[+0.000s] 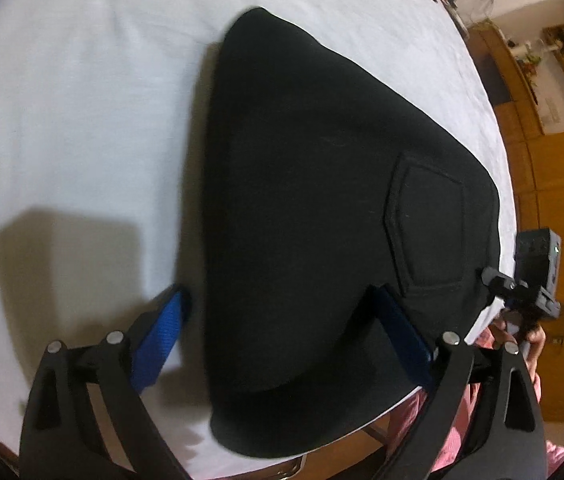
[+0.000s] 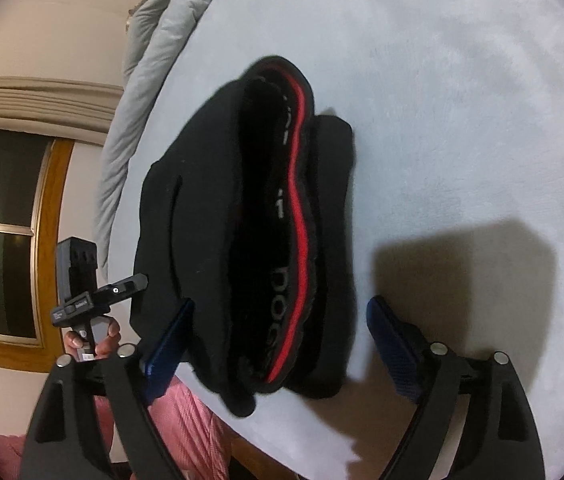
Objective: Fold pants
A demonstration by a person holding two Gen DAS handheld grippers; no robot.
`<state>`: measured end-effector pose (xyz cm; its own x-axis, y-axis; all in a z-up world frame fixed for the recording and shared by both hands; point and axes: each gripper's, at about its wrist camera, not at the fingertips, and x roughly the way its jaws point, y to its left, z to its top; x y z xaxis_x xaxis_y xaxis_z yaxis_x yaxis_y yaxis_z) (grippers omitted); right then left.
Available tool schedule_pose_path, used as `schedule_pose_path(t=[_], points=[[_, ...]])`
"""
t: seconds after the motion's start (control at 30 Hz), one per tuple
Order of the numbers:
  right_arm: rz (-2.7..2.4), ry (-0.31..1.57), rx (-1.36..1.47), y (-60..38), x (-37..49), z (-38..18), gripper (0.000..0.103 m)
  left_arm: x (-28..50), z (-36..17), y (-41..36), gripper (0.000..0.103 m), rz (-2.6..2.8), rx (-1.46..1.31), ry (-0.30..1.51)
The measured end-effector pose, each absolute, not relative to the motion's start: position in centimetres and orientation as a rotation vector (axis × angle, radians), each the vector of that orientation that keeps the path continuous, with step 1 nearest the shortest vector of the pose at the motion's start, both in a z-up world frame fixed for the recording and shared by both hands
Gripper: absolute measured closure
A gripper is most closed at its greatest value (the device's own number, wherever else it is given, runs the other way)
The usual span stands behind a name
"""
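Observation:
The black pants (image 1: 302,184) lie folded into a thick bundle on the white sheet (image 1: 81,120), with a back pocket (image 1: 430,228) facing up near their right side. My left gripper (image 1: 277,294) hovers open over the bundle's near end, one blue pad over the sheet and the other over the cloth. In the right wrist view the pants (image 2: 201,208) show their waistband with a red stripe (image 2: 300,216). My right gripper (image 2: 279,306) is open, straddling the bundle's near end without touching it. Each gripper appears in the other's view, held by a hand: right gripper (image 1: 538,276), left gripper (image 2: 93,300).
A grey quilt (image 2: 161,40) lies bunched along the bed's far left edge. Wooden cupboards (image 1: 554,184) and a wood-framed window (image 2: 1,220) stand beyond the bed. The person's pink clothing (image 2: 185,420) is at the near bed edge.

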<state>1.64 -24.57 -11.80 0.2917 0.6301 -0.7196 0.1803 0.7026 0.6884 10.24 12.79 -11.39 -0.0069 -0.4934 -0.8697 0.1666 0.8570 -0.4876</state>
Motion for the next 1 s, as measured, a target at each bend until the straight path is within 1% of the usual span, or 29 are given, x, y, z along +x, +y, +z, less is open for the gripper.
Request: schedule_pose_path(t=[0.07,0.13,0.17,0.2,0.27,0.37,0.47,0.5,0.53,0.57,0.6,0.63,0.73,0.83,1.0], points=[[0.366,1.264,0.791,-24.7,1.6,-11.9,0.011,10.4,-11.8,12.0,0.004,-0.537,-0.201,1.505],[0.394,1.265,0.777,-24.4,1.6,-11.7,0.011,10.6,-12.1,11.8,0.002,-0.54,-0.194,1.512],[0.42,1.264,0.761,-23.9,1.8,-11.4,0.013,10.7,-12.0,11.8,0.003,-0.539,-0.213,1.518],[0.456,1.257,0.764,-23.5,1.7,-11.2,0.017,10.6,-11.8,11.8,0.004,-0.55,-0.236,1.518],[0.459,1.253,0.735,-23.1,1.9,-11.0,0.018,10.0,-11.3,11.7,0.004,-0.615,-0.281,1.512],[0.447,1.262,0.794,-23.4,2.3,-12.0,0.024,9.4,-11.7,10.7,0.004,-0.607,-0.166,1.499],[0.435,1.256,0.824,-23.7,2.5,-12.5,0.037,9.4,-12.5,10.8,0.007,-0.583,-0.184,1.504],[0.438,1.249,0.826,-23.7,2.4,-12.3,0.047,9.3,-12.2,10.7,0.012,-0.57,-0.176,1.495],[0.451,1.233,0.836,-23.8,2.2,-12.0,0.053,9.2,-11.9,10.7,0.021,-0.557,-0.172,1.486],[0.465,1.21,0.852,-23.9,2.0,-11.4,0.061,9.1,-11.5,10.9,0.027,-0.534,-0.185,1.475],[0.474,1.197,0.852,-23.8,1.9,-11.1,0.066,9.1,-11.2,11.2,0.04,-0.522,-0.207,1.466],[0.482,1.183,0.837,-23.5,1.9,-10.3,0.067,9.1,-10.8,11.5,0.053,-0.513,-0.228,1.457],[0.504,1.158,0.754,-22.5,2.0,-7.9,0.069,9.3,-9.9,11.9,0.072,-0.498,-0.271,1.437],[0.532,1.109,0.703,-21.7,1.8,-5.7,0.07,9.2,-8.8,11.8,0.077,-0.521,-0.308,1.406],[0.524,1.014,0.587,-22.3,2.5,-2.0,0.07,11.0,-6.4,11.3,0.077,-0.586,-0.405,1.308]])
